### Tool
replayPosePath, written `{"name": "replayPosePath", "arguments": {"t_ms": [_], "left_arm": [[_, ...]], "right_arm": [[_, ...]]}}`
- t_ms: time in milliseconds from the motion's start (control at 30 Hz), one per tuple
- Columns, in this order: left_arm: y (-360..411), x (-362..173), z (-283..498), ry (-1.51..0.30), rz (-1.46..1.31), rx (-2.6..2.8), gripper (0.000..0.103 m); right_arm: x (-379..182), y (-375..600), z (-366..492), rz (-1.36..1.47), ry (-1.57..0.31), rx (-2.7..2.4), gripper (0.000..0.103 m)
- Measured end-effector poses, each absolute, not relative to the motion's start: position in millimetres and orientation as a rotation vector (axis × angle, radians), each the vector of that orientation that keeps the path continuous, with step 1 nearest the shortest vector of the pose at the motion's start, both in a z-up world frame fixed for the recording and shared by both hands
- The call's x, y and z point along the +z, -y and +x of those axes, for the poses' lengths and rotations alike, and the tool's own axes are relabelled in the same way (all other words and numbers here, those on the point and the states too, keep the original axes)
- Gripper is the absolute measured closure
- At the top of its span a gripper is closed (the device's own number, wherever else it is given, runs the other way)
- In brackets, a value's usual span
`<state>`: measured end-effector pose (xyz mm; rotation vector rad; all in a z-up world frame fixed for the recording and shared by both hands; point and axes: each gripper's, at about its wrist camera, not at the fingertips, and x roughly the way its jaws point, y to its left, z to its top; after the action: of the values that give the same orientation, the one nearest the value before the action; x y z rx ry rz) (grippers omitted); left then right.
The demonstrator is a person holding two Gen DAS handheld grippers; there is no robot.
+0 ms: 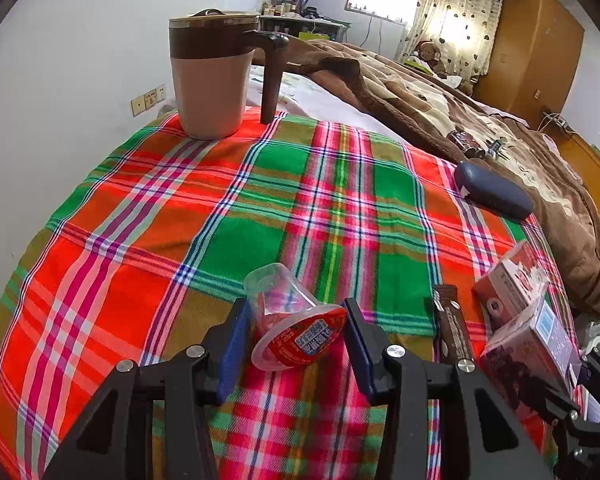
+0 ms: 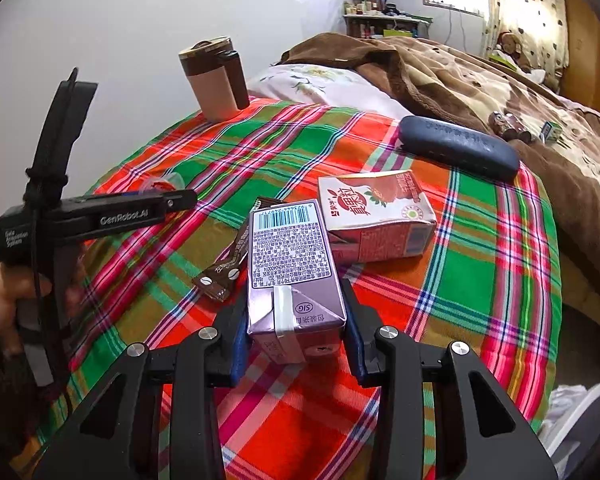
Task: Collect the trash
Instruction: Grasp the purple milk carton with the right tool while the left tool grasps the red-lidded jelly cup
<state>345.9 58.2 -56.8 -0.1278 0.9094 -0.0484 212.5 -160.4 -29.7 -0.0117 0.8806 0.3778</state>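
In the left wrist view my left gripper [image 1: 298, 344] has its blue pads on both sides of a clear plastic cup with a red foil lid [image 1: 290, 320], lying on its side on the plaid cloth [image 1: 204, 216]; the pads touch or nearly touch it. In the right wrist view my right gripper [image 2: 296, 332] is shut on a purple drink carton [image 2: 290, 264] that lies on the cloth [image 2: 480, 272]. A red strawberry milk carton [image 2: 374, 216] and a brown snack wrapper [image 2: 228, 264] lie just beyond it. They also show in the left wrist view: red carton [image 1: 512, 276], wrapper [image 1: 452, 324], purple carton [image 1: 532, 340].
A beige and brown lidded mug [image 1: 216, 72] stands at the cloth's far edge. A dark blue glasses case [image 2: 458, 146] lies at the far right. A brown blanket [image 2: 500, 88] with small items covers the bed. A white bin rim [image 2: 580, 420] shows at the lower right.
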Motion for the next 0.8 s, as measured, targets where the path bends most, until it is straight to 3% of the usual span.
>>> {"name": "replayPosePath", "arguments": {"t_ms": [800], "left_arm": [[-14, -18, 255, -0.829, -0.087, -0.159, 0.056]], "right_arm": [[-9, 191, 163, 0.104, -0.801, 0.320, 0.063]]}}
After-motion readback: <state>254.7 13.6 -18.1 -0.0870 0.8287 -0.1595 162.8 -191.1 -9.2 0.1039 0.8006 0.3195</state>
